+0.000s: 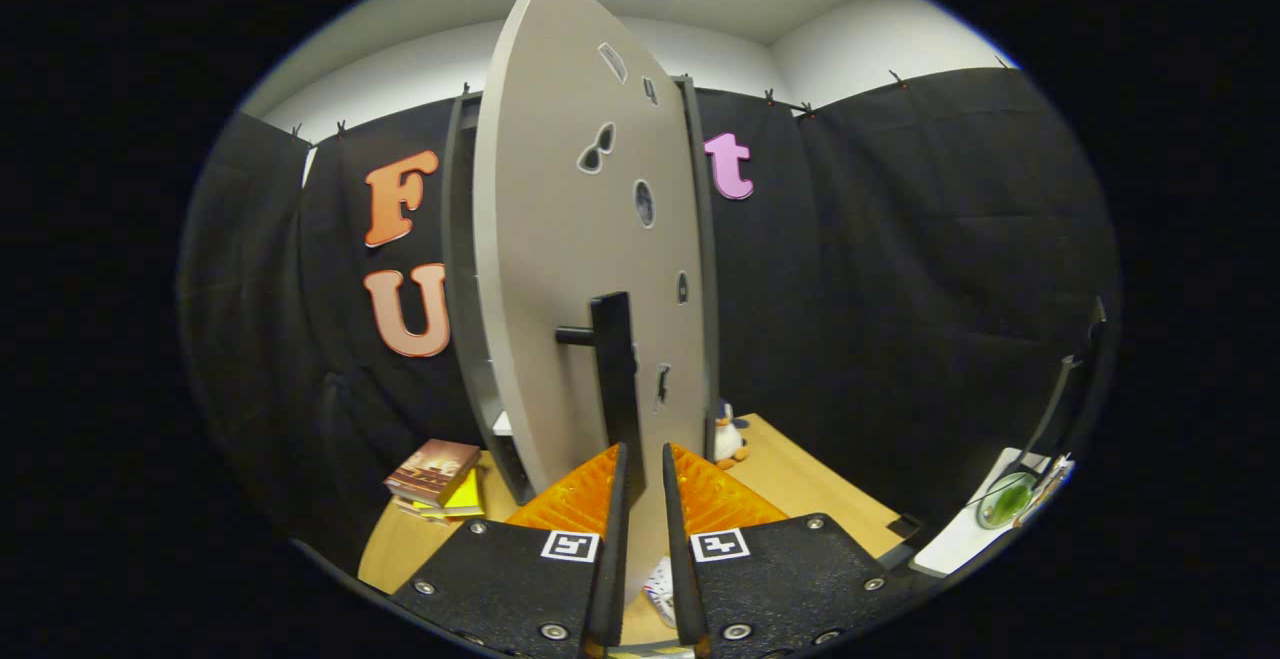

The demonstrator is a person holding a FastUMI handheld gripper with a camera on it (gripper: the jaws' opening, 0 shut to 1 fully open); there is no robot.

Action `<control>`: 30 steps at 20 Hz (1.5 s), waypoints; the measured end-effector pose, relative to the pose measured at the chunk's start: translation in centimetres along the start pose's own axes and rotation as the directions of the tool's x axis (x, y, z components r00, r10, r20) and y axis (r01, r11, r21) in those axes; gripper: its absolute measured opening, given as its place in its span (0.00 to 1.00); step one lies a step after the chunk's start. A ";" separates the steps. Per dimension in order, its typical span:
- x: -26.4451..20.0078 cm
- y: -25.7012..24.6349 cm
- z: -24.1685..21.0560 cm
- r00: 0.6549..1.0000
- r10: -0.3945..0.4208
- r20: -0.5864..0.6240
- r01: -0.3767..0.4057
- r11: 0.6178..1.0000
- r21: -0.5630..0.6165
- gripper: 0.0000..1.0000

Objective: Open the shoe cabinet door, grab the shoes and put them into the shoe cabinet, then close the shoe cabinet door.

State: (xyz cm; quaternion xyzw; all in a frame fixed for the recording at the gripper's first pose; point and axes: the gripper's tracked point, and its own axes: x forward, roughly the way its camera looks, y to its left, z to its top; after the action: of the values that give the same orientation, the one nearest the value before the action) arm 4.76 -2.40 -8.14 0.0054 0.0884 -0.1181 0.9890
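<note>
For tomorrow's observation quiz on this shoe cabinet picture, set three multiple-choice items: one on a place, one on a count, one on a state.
1. Where is the stack of books?
A. on the table left of the cabinet
B. on top of the cabinet
C. inside the cabinet

2. How many handles does the cabinet door carry?
A. one
B. two
C. three

3. How does the door stand?
A. shut flush
B. swung open
C. taken off

Answers: 1 A, the books lie on the table; 2 A, one dark handle; 3 B, it stands out from the frame, ahead of the gripper, whose jaws are slightly apart, holding nothing.
</note>
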 end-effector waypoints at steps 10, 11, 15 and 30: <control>-2.6 3.9 2.3 0.987 0.142 0.071 -0.148 0.984 0.094 0.23; -2.5 4.8 2.3 0.987 0.142 0.078 -0.146 0.988 0.052 0.27; -0.5 5.6 2.5 0.993 0.062 0.099 -0.053 0.994 -0.094 0.41; 1.5 -3.1 1.1 0.991 -0.125 0.041 0.124 0.991 0.043 0.48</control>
State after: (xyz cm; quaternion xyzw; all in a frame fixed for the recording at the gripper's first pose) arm 5.61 -5.82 -7.32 0.0174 0.0647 -0.1815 0.9811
